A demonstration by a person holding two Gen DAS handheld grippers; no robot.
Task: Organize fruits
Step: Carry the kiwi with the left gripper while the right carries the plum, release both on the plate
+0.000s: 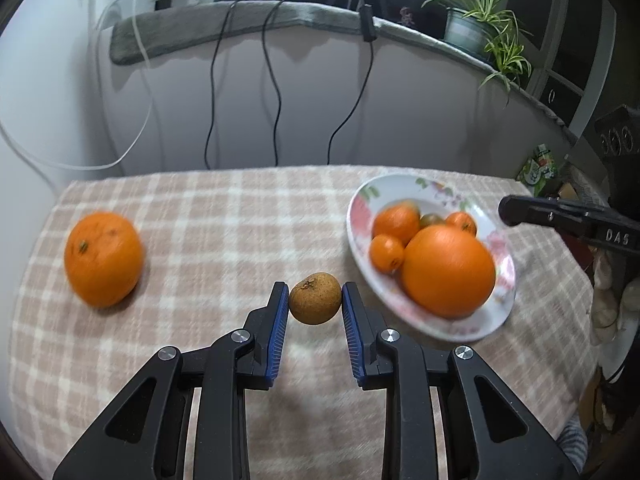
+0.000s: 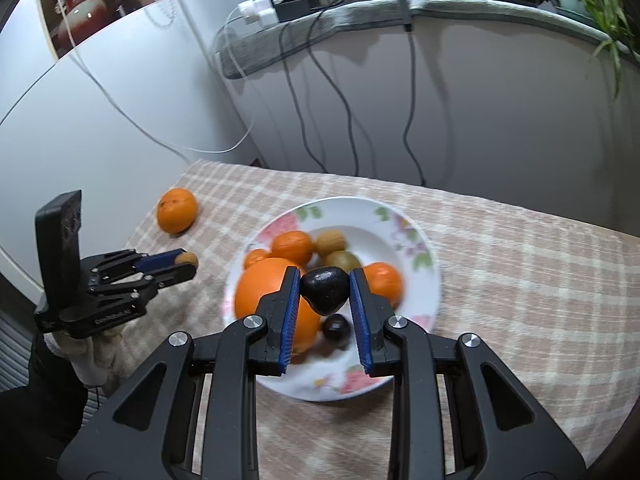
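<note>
My left tool [image 1: 315, 298] is clenched on a small brown fruit [image 1: 315, 298], held just off the checked tabletop [image 1: 208, 216], and the flowered plate [image 1: 360, 204] lies to its right, close by. My right tool [image 2: 325, 294] grips a dark fruit [image 2: 325, 290] and already hangs over that plate [image 2: 348, 206], above the big orange [image 2: 262, 292], so it is the nearer one to drop. A lone orange [image 1: 103, 258] sits well apart on the left side.
</note>
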